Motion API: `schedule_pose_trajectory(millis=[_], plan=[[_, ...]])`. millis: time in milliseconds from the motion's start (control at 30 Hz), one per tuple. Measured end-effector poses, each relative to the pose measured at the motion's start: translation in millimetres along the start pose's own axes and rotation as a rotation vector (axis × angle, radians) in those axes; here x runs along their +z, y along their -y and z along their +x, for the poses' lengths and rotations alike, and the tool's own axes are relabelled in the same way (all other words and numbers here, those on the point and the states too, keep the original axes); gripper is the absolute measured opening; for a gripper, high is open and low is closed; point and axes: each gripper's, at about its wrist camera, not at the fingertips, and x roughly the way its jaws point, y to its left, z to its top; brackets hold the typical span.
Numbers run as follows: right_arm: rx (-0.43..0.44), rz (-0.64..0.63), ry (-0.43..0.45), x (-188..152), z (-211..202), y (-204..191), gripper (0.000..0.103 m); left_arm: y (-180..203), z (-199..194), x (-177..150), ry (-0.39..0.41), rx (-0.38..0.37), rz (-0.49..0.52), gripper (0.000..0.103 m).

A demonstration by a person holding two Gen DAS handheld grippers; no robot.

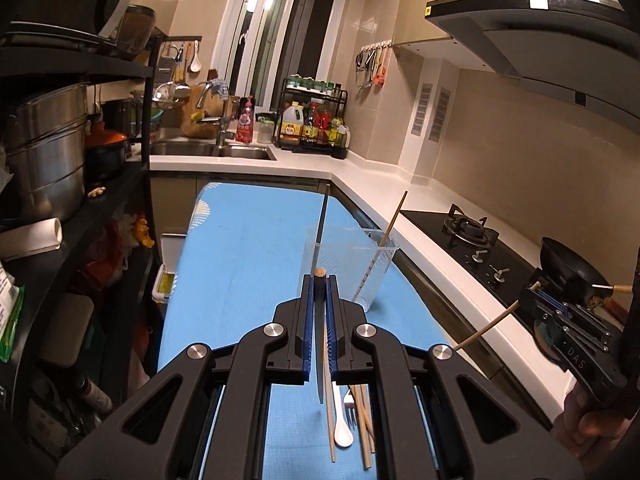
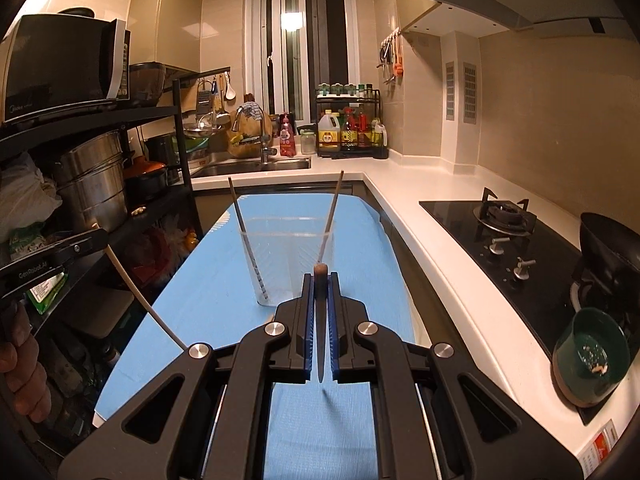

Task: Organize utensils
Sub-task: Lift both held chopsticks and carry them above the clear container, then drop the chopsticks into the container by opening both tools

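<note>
The left tool (image 1: 320,280) is clenched on a dark chopstick (image 1: 319,344) whose tip hangs down between its blue pads, and the right tool (image 2: 320,278) grips another chopstick (image 2: 321,332) the same way. Ahead of both, a clear plastic cup (image 1: 347,264) stands on the blue-covered desk (image 1: 240,248) with two chopsticks leaning inside it. Beneath the left tool lie a white spoon (image 1: 343,426), what looks like a fork (image 1: 349,402) and more chopsticks (image 1: 365,428) on the cloth
</note>
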Motion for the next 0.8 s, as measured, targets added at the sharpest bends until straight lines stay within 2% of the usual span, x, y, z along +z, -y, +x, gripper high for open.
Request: schedule_pose_trajectory(millis=[367,567,800], plan=[[0.039,-0.007,0.032,74.9,18.8,-5.0,0.007,7.0,27.3,56.1,-0.058,-0.073,0.0,0.006],[0.07,-0.024,0.08,119.4,29.3,-6.0,0.007,20.1,38.1,106.5,-0.004,-0.119,0.036,0.006],[0.09,-0.025,0.12,159.5,43.6,-3.3,0.007,38.7,48.0,156.0,0.111,-0.149,0.086,0.006]])
